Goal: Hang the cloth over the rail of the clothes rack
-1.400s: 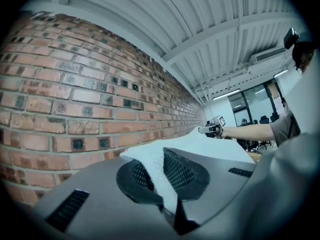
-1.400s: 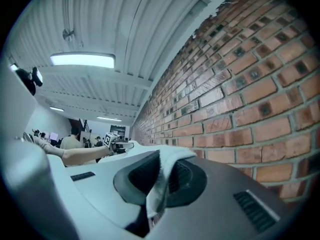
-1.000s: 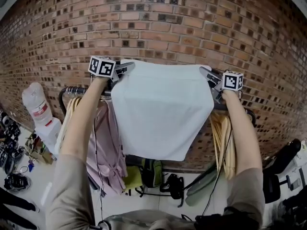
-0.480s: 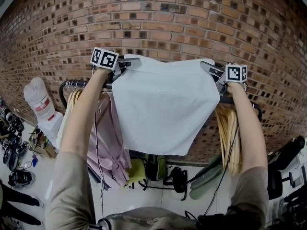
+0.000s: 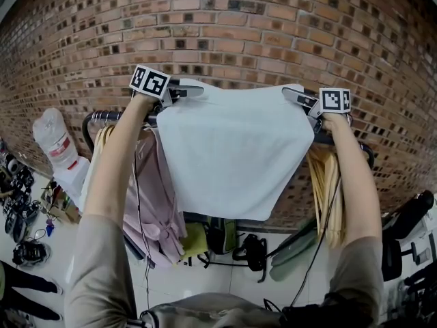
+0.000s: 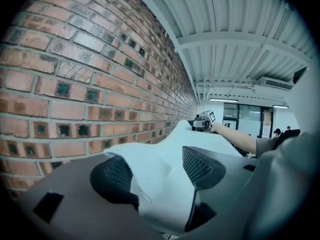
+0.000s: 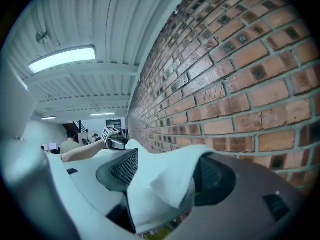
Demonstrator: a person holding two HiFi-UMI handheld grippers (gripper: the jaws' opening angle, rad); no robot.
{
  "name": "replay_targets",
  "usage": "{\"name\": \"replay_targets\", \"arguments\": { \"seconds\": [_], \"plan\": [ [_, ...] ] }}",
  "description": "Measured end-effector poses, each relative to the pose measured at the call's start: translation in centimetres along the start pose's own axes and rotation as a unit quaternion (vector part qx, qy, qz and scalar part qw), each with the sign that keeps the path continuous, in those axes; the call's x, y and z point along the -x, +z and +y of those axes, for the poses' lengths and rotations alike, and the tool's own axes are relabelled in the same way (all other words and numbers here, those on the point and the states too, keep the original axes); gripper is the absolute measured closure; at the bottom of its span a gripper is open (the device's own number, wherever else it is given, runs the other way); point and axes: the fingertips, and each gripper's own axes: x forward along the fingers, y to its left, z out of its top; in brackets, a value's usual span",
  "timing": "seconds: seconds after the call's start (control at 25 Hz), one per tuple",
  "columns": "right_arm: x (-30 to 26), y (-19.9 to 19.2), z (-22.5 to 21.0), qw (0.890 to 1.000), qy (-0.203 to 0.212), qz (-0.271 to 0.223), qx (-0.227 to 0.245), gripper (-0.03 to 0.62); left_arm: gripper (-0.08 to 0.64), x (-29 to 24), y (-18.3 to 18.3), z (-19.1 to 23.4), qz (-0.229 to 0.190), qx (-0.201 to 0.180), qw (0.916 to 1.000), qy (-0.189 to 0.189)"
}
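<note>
You faced a long red brick wall with dark mortar joints [image 5: 225, 33], and it filled most of your view. At the foot of that wall lay a pale, glossy floor [image 5: 174, 285]. Against the wall's left stretch stood a large clear plastic water bottle on a white dispenser [image 5: 49, 137]. Near its right stretch stood a black office chair [image 5: 389, 268]. Above the wall ran a white ribbed metal ceiling [image 6: 240, 19] with a long bright strip light [image 7: 62, 58]. At the wall's far end were dark-framed glass partitions [image 6: 245, 118], and a white ceiling-mounted air-conditioning unit [image 6: 275, 82] hung near them.
</note>
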Motion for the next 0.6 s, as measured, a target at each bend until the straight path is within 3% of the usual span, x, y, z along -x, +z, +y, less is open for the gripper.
{"name": "replay_targets", "arguments": {
  "seconds": [0.16,0.24,0.52,0.6],
  "plan": [
    [-0.4,-0.7,0.8,1.000,0.010,0.014,0.009,0.229,0.273,-0.2,-0.8,-0.5,0.020,0.004,0.9998,-0.007],
    [-0.5,-0.8,0.9,1.000,0.004,0.018,0.013,0.183,0.230,-0.3,-1.2,-0.7,0.034,-0.001,0.9994,-0.011],
    [-0.1,-0.6,0.7,1.000,-0.005,0.004,-0.001,0.178,0.216,-0.4,-1.6,-1.0,0.044,-0.012,0.9989,-0.015],
    [-0.1,-0.8,0.5,1.000,-0.009,0.008,-0.006,0.146,0.216,-0.5,-1.8,-1.2,0.047,-0.008,0.9986,-0.022]
  ]
}}
